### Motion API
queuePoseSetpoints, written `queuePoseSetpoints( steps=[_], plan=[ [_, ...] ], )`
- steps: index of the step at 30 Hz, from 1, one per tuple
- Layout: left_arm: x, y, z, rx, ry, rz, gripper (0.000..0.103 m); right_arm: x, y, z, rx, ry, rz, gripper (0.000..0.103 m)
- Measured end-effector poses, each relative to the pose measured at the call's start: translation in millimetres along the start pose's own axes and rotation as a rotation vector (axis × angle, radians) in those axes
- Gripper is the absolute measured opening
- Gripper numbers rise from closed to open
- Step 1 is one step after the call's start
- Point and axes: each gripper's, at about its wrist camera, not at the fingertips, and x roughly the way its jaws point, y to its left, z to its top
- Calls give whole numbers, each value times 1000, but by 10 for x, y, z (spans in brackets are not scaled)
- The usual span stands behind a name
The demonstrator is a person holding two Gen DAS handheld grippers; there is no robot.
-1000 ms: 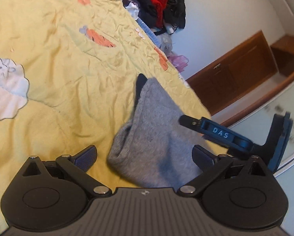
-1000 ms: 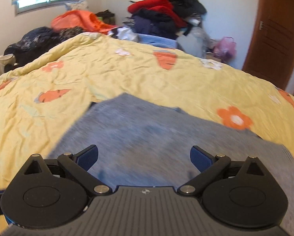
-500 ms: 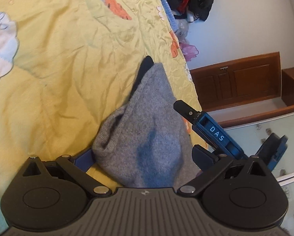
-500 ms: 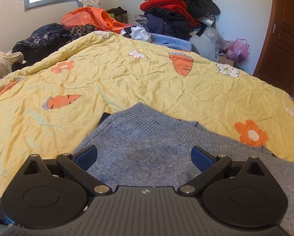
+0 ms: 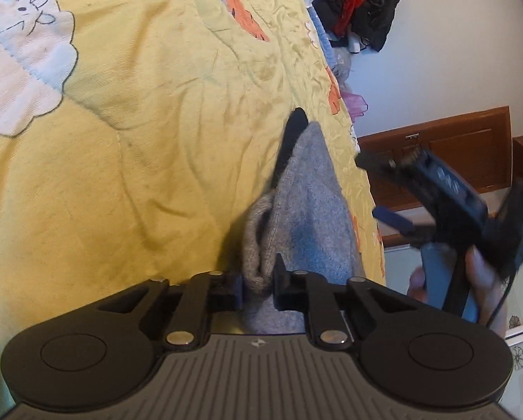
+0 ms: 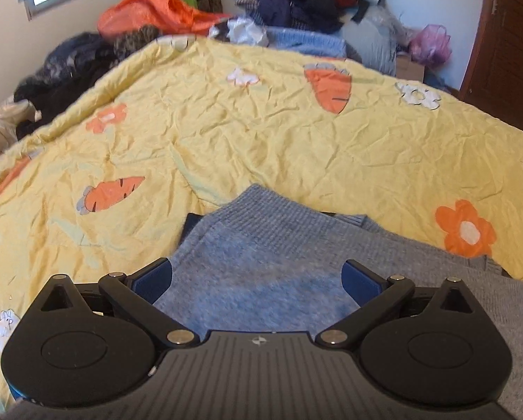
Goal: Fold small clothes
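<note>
On the left wrist view, nearest you: your left gripper [image 5: 257, 288], its jaws having just closed, pinches a bunched fold of the grey knit sweater [image 5: 310, 210].
Sweater, left view: it runs away from the jaws in a narrowing strip across the yellow quilt [image 5: 138, 175], with a dark piece of fabric [image 5: 291, 136] showing under its far tip.
Right gripper, left view: your right gripper [image 5: 377, 189] is blurred at the right edge, beside the sweater and off the quilt's edge; your hand [image 5: 478, 280] wraps its handle.
Background, left view: a pile of clothes [image 5: 356, 7] sits past the quilt, and a brown wooden door [image 5: 454, 161] stands behind your right gripper.
Right gripper, right view: the jaws of your right gripper [image 6: 257, 280] are spread wide, with nothing pressed between the blue pads [image 6: 154, 281].
Sweater, right view: the grey knit sweater [image 6: 279, 245] lies flat on the yellow quilt [image 6: 261, 140], its ribbed hem farthest from you, directly under the spread jaws.
Quilt, right view: carrot and flower patches dot it; an orange flower patch [image 6: 466, 229] lies just beside the sweater's right side.
Far end, right view: heaped clothes [image 6: 296, 0] line the wall.
</note>
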Motion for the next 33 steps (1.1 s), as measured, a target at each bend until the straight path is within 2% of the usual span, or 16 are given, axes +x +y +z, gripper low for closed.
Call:
queuePoseSetpoints(
  steps=[2,5,8,10,13,16,20,24,28,32,33],
  plan=[
    [-9,53,-5,-11,-7,-26,9,92,130,88,-48,32,-38,101],
    [8,139,15,-56,-10,-75,8,84,219,148,-68,34,-58,101],
    [32,227,42,-127,-6,-139,8,15,198,177,-63,37,-70,101],
    [32,208,41,-133,-11,-163,8,-75,117,186,-37,34,-61,101],
    [14,8,17,-85,-28,-168,8,-263,-49,176,-12,17,-53,101],
    [44,-306,-38,19,-36,-145,8,-485,-253,124,9,-7,-32,101],
    [134,-805,-203,212,-27,-77,8,-786,-563,17,31,-45,6,101],
    [356,-1261,-500,398,-9,-17,8,-899,-900,-58,74,-45,42,102],
    [677,-1338,-737,441,59,12,8,-732,-1190,-145,160,2,134,102],
    [1010,-1123,-851,418,125,70,8,-339,-1418,-212,315,89,258,102],
    [1026,-1073,-852,408,122,47,8,-238,-1455,-214,349,108,285,102]
  ],
)
